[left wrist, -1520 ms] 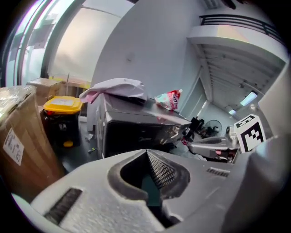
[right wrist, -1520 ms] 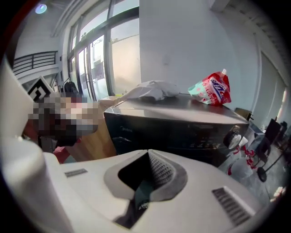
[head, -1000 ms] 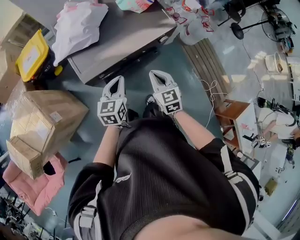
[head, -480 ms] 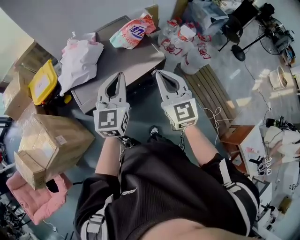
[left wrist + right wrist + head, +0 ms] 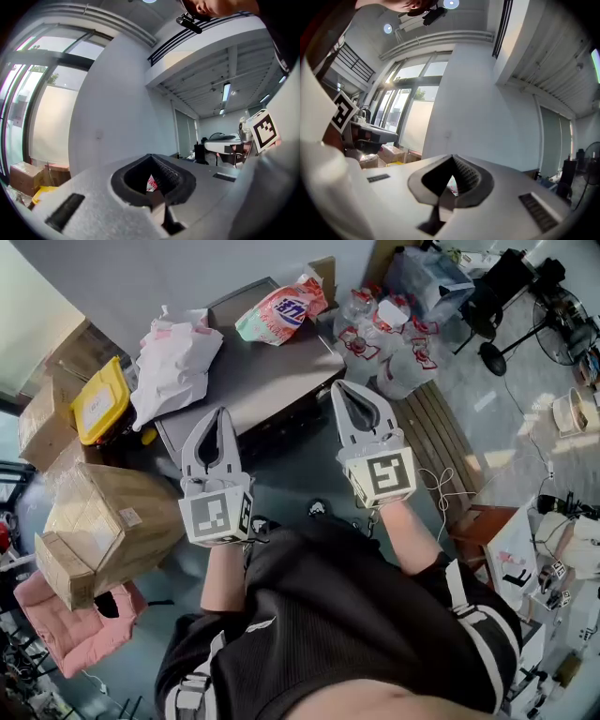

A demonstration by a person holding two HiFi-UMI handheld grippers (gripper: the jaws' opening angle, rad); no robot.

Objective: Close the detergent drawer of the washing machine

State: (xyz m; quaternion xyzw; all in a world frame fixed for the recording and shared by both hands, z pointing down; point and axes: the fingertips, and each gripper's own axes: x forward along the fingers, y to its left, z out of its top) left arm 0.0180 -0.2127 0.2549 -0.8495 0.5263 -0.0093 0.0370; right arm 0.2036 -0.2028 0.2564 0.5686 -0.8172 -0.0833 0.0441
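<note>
The washing machine (image 5: 272, 362) sits in the upper centre of the head view, seen from above. Its flat grey top has its long axis on a diagonal, from the left of the frame up toward the upper right. Its dark front edge faces the lower part of the frame, toward the person. The detergent drawer cannot be picked out from this angle, so I cannot tell whether it is in or out.

On the top lie a red-and-white detergent bag (image 5: 281, 310) at the far edge and a crumpled white plastic bag (image 5: 173, 357) at the left end.

The left gripper (image 5: 220, 413) is at centre left, its tip over the machine's front edge. The right gripper (image 5: 343, 386) is at centre right, its tip near the machine's right front corner. They are well apart and both point up the frame toward the machine.

In the left gripper view the jaws of the left gripper (image 5: 151, 158) are clenched together with nothing held. A scrap of the red-and-white bag shows through the gap behind the tips. The right gripper view shows the same for the right gripper (image 5: 452, 159): jaws pressed together and empty.

A cardboard box (image 5: 103, 521) stands at the left, with a yellow-lidded container (image 5: 98, 401) above it. Packed water bottles (image 5: 394, 343) stand to the upper right of the machine.
</note>
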